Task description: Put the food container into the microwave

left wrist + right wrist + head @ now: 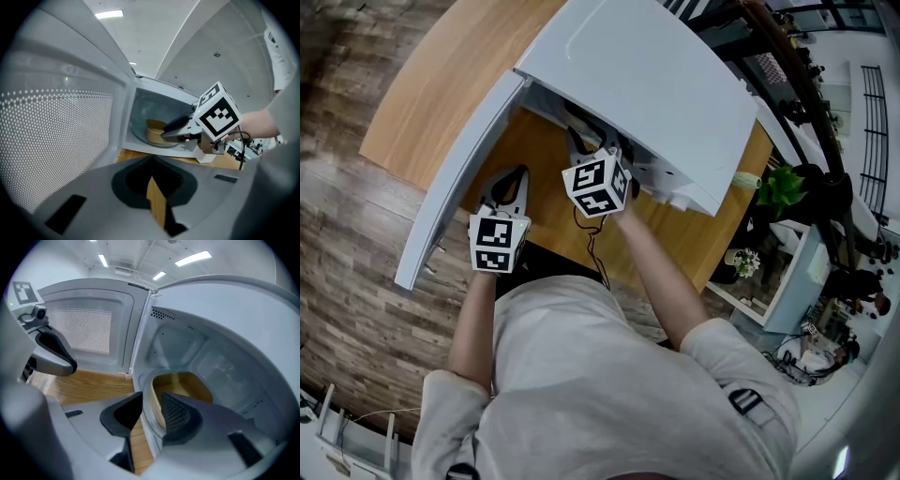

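The white microwave stands on the wooden table with its door swung open to the left. The tan food container rests on the glass plate inside the cavity. My right gripper reaches in through the opening and straddles the container's near wall, one finger outside and one inside, shut on it. My left gripper hovers low in front of the opening beside the door, jaws shut and holding nothing. In the head view the left gripper is left of the right gripper.
The open door walls off the left side of the opening. Bare tabletop lies between door and cavity. A green plant and a white shelf stand off the table's right end. Wooden floor surrounds the table.
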Demonstrator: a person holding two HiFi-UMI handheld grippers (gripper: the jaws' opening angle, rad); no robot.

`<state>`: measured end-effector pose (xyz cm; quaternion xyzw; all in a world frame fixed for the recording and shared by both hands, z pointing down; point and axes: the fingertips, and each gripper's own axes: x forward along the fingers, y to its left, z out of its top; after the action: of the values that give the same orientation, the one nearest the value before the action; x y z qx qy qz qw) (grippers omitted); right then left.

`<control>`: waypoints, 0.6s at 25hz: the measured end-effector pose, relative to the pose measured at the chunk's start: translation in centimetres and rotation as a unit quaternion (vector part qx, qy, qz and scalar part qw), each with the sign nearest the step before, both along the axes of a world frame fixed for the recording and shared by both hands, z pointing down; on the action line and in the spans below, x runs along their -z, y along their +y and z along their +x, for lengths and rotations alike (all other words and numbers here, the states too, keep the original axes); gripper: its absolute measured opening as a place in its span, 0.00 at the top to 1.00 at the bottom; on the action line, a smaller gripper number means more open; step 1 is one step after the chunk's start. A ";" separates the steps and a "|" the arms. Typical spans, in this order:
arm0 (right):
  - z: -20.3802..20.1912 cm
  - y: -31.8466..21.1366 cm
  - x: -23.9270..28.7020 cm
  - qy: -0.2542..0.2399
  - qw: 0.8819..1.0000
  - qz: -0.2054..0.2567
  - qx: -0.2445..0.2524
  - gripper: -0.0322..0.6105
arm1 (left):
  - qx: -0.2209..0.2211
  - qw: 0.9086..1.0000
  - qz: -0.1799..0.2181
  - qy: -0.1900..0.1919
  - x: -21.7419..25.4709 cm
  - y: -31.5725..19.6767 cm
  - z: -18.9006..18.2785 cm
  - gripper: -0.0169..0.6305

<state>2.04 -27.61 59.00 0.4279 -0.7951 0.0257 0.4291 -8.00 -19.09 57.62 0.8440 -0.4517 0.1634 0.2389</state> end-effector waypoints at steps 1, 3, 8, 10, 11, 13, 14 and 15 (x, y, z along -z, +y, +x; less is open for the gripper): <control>0.0 0.1 0.1 -0.006 1.000 0.000 -0.004 0.74 | -0.001 1.000 0.000 0.000 0.0 0.1 0.0 0.95; 0.2 0.3 0.4 -0.021 1.000 0.000 -0.016 0.74 | -0.005 1.000 0.000 0.000 0.0 0.2 0.0 0.95; 0.6 1.1 1.0 -0.058 0.997 0.000 -0.046 0.75 | -0.019 1.000 0.004 -0.002 0.3 0.8 0.3 0.95; 0.9 1.6 1.1 -0.066 0.996 -0.001 -0.057 0.75 | -0.028 1.000 0.005 -0.004 0.4 1.1 0.5 0.95; 1.0 1.9 1.2 -0.071 0.995 -0.002 -0.064 0.75 | -0.033 0.999 0.005 -0.005 0.3 1.2 0.6 0.95; 1.3 2.5 1.4 -0.085 0.993 -0.003 -0.081 0.77 | -0.041 0.999 0.002 -0.007 0.1 1.6 0.7 0.95; 1.5 2.9 1.4 -0.094 0.992 -0.004 -0.089 0.78 | -0.045 0.999 0.002 -0.007 0.1 1.7 0.8 0.95; 1.6 3.3 1.5 -0.103 0.990 -0.004 -0.097 0.78 | -0.051 0.999 0.004 -0.007 0.3 1.8 1.0 0.95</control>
<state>3.61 -24.34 57.47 0.4964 -0.7896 0.1138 0.3424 -6.98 -17.27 57.30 0.8656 -0.4106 0.1793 0.2236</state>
